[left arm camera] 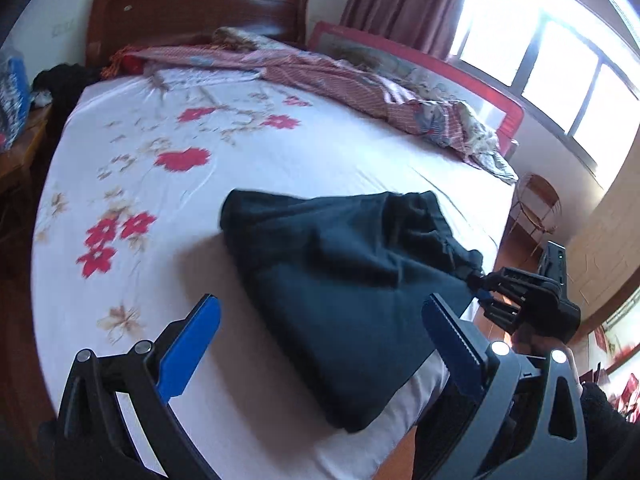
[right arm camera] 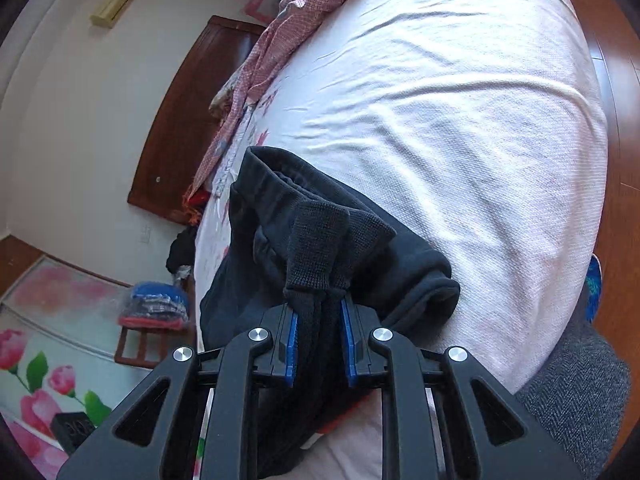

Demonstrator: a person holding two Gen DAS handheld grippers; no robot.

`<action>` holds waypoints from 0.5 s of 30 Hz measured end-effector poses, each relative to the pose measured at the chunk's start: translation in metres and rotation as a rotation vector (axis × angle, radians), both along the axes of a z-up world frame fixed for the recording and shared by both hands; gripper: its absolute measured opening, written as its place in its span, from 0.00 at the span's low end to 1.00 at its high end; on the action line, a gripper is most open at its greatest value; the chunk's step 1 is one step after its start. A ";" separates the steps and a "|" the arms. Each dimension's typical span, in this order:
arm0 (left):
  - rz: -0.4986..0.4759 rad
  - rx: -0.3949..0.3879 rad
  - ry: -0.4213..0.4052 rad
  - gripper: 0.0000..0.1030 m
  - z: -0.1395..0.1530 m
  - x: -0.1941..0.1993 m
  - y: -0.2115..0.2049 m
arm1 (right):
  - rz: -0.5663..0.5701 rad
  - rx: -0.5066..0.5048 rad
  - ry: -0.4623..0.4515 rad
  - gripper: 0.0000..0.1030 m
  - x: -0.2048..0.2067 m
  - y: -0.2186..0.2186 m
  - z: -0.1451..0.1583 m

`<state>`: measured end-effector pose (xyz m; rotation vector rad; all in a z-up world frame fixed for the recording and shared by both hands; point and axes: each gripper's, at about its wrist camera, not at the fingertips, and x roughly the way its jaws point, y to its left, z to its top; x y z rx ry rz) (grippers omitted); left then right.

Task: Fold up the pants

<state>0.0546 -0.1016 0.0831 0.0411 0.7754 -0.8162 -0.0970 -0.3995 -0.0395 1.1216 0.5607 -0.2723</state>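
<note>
The black pants (left arm camera: 340,280) lie folded in a thick bundle near the bed's right edge. My left gripper (left arm camera: 320,320) is open and empty, its blue pads spread wide just above the near end of the pants. My right gripper (right arm camera: 319,320) is shut on the pants' ribbed cuff and edge layers (right arm camera: 320,248); it also shows in the left wrist view (left arm camera: 476,280) gripping the pants' right corner by the bed edge. The elastic waistband (right arm camera: 280,176) faces up behind the cuff.
The bed (left arm camera: 280,140) has a white sheet with red flowers. A red striped blanket (left arm camera: 328,76) is heaped along the far side by a red rail. A wooden headboard (left arm camera: 192,12) and nightstand (left arm camera: 16,152) stand at left. A wire chair (left arm camera: 536,204) stands beyond the bed.
</note>
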 end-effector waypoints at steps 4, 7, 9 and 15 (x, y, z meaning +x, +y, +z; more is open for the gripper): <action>-0.188 0.072 -0.020 0.98 -0.024 -0.015 -0.067 | -0.012 0.001 0.111 0.20 -0.008 0.002 0.008; -0.303 0.226 -0.011 0.98 -0.058 -0.041 -0.094 | -0.056 -0.181 0.202 0.35 -0.012 0.010 0.047; -0.311 0.260 -0.061 0.98 -0.068 -0.059 -0.093 | -0.101 -0.314 0.223 0.35 -0.011 0.011 0.077; -0.350 0.254 -0.074 0.98 -0.076 -0.078 -0.085 | 0.095 -0.339 -0.001 0.37 0.049 0.005 0.103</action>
